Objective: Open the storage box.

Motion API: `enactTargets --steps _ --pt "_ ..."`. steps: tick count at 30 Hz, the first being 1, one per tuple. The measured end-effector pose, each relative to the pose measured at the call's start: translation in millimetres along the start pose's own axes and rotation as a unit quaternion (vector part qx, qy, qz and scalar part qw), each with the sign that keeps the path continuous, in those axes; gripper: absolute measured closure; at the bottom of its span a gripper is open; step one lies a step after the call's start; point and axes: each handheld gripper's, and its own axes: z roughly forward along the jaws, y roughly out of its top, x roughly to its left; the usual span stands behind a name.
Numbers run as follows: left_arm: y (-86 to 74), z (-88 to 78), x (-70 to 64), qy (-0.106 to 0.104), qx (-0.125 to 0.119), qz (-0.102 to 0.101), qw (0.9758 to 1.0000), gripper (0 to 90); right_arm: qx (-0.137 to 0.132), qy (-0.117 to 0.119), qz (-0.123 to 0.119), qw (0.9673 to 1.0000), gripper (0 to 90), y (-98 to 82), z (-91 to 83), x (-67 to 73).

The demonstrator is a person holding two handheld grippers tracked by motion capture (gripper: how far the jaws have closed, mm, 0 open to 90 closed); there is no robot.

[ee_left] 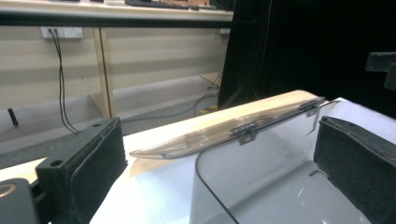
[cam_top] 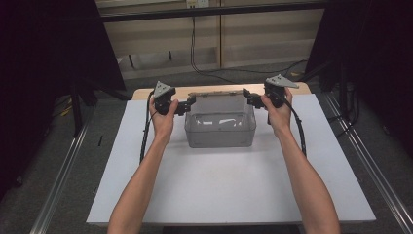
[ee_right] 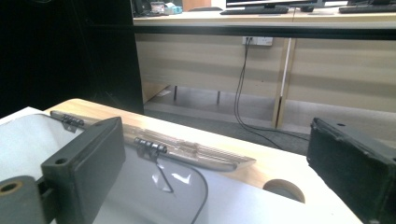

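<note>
Two bare forearms come in from the near edge of the high view, one on each side, and each hand holds one gripper, so there are two grippers in all. Between them on the white counter (cam_top: 224, 190) sits a single clear plastic box (cam_top: 220, 129), standing toward the far half of the counter with its one hinged lid (cam_top: 219, 103) thrown back and standing up behind it. The left gripper (cam_top: 189, 103) hangs just beside the box's far left corner, and the right gripper (cam_top: 249, 98) just beside its far right corner. The jaws of both are spread wide and hold nothing. In the left gripper view the two black pads stand well apart, with the box's clear rim (ee_left: 210, 186) and the lid's edge rising between them, untouched. In the right gripper view the lid's two small dark hinges (ee_right: 150, 147) show along its back edge, beside one round hole (ee_right: 284, 189) in the counter's wooden far strip. Beyond the counter lies grey floor, then a pale wall with one socket plate and dark cables hanging from it.
</note>
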Motion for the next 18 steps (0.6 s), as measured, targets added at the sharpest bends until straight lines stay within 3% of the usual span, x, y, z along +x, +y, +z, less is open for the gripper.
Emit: enactTargets --steps 3,8,14,18 --pt "1.3 -9.3 -4.5 0.005 0.000 0.016 0.9999 2.1 -0.009 -0.006 -0.009 0.9999 2.9 1.7 -10.4 3.2" --pt "-2.5 -24.0 -13.8 -0.003 -0.011 0.021 0.9997 2.8 -0.016 -0.007 -0.026 0.9995 2.9 2.0 -26.7 9.1" --pt "-9.1 -41.4 -19.3 0.015 -0.026 0.013 0.9995 3.4 -0.027 -0.008 -0.034 0.9990 1.6 -2.8 -46.6 16.2" --pt "-13.1 -55.7 -20.9 0.035 -0.024 0.022 0.9989 3.3 -0.024 -0.008 -0.041 0.9988 0.8 -9.9 -59.3 19.4"
